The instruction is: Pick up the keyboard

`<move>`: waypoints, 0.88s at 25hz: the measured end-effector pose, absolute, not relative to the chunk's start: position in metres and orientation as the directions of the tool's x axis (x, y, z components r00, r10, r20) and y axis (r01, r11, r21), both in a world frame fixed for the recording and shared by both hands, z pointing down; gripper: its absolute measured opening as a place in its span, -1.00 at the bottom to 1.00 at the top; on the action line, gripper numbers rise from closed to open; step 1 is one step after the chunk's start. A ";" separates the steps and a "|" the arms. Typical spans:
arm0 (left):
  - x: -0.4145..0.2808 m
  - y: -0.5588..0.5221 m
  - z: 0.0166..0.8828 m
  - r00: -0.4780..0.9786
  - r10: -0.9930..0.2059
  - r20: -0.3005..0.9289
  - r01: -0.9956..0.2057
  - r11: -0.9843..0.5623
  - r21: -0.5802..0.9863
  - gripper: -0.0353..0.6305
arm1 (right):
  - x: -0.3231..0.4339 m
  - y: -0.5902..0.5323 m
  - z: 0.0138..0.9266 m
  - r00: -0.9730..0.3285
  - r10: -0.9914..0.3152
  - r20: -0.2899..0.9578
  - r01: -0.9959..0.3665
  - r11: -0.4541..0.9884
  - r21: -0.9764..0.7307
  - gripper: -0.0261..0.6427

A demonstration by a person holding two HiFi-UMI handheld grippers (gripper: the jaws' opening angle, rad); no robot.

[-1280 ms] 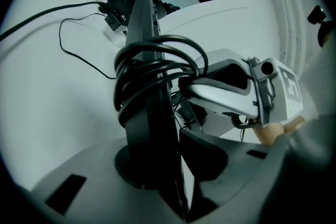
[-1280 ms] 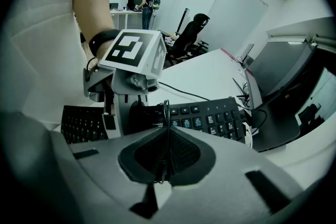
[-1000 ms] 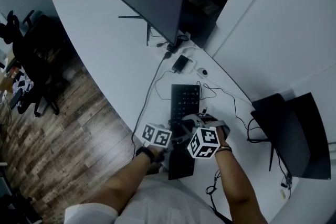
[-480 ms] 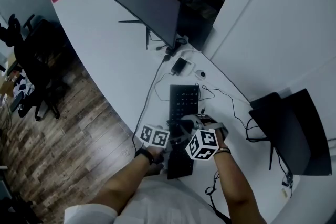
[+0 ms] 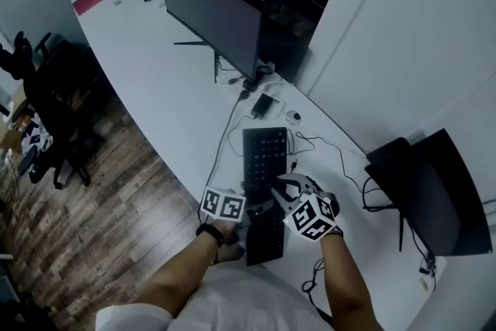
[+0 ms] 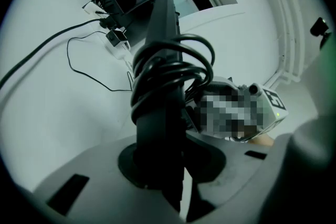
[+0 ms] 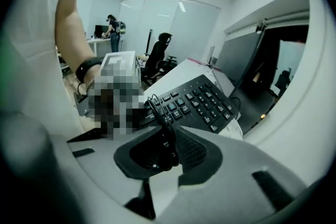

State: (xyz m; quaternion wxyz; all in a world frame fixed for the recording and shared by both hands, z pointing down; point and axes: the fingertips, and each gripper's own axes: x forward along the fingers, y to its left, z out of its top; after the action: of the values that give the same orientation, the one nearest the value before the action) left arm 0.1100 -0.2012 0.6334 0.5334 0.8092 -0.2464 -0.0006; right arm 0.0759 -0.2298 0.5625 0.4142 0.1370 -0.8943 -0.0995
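Keyboard: by desk's near edge.
Left gripper: you clamp its edge to lift.
Right gripper: jaws opening round cable.

Keyboard: black plastic, matt body, smooth keycaps with a faint sheen. Cable coiled round it: black, glossy rubbery sheath. Desk: white top, smooth, matt. Floor, left: wood-look planks, grained, low sheen. Far monitor: dark, glossy screen. Wrist strap: black, matt.
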 end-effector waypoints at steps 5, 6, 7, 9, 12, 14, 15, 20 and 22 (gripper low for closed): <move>0.101 -0.207 0.617 0.874 -0.414 0.254 -0.408 -0.341 0.847 -0.68 | 0.089 -0.237 0.539 -0.690 -0.404 0.601 -0.383 0.908 0.172 -0.68; 0.100 -0.208 0.613 0.873 -0.416 0.255 -0.412 -0.351 0.841 -0.68 | 0.092 -0.238 0.536 -0.698 -0.421 0.580 -0.416 0.897 0.151 -0.68; 0.098 -0.209 0.610 0.872 -0.418 0.256 -0.419 -0.362 0.833 -0.68 | 0.096 -0.240 0.533 -0.700 -0.439 0.563 -0.445 0.885 0.138 -0.69; 0.095 -0.211 0.601 0.867 -0.426 0.259 -0.435 -0.391 0.811 -0.68 | 0.106 -0.242 0.529 -0.695 -0.475 0.539 -0.492 0.862 0.125 -0.69; 0.091 -0.215 0.584 0.859 -0.443 0.255 -0.457 -0.441 0.773 -0.68 | 0.117 -0.245 0.519 -0.689 -0.522 0.504 -0.548 0.829 0.109 -0.71; 0.085 -0.221 0.569 0.846 -0.469 0.255 -0.483 -0.470 0.739 -0.68 | 0.123 -0.245 0.515 -0.681 -0.546 0.488 -0.574 0.812 0.106 -0.73; 0.081 -0.224 0.560 0.835 -0.487 0.256 -0.502 -0.483 0.717 -0.68 | 0.126 -0.245 0.513 -0.678 -0.556 0.481 -0.587 0.803 0.102 -0.74; 0.073 -0.231 0.530 0.817 -0.531 0.226 -0.525 -0.521 0.674 -0.68 | 0.137 -0.243 0.503 -0.672 -0.599 0.436 -0.642 0.765 0.061 -0.75; 0.069 -0.232 0.520 0.808 -0.546 0.222 -0.539 -0.530 0.655 -0.68 | 0.140 -0.242 0.498 -0.669 -0.614 0.420 -0.657 0.752 0.054 -0.75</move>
State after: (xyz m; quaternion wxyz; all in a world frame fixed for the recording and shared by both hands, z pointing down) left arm 0.0692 -0.2322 0.5205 0.3728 0.8745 -0.3102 -0.0051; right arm 0.1395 -0.2415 0.4984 0.2109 0.3482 -0.9120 0.0510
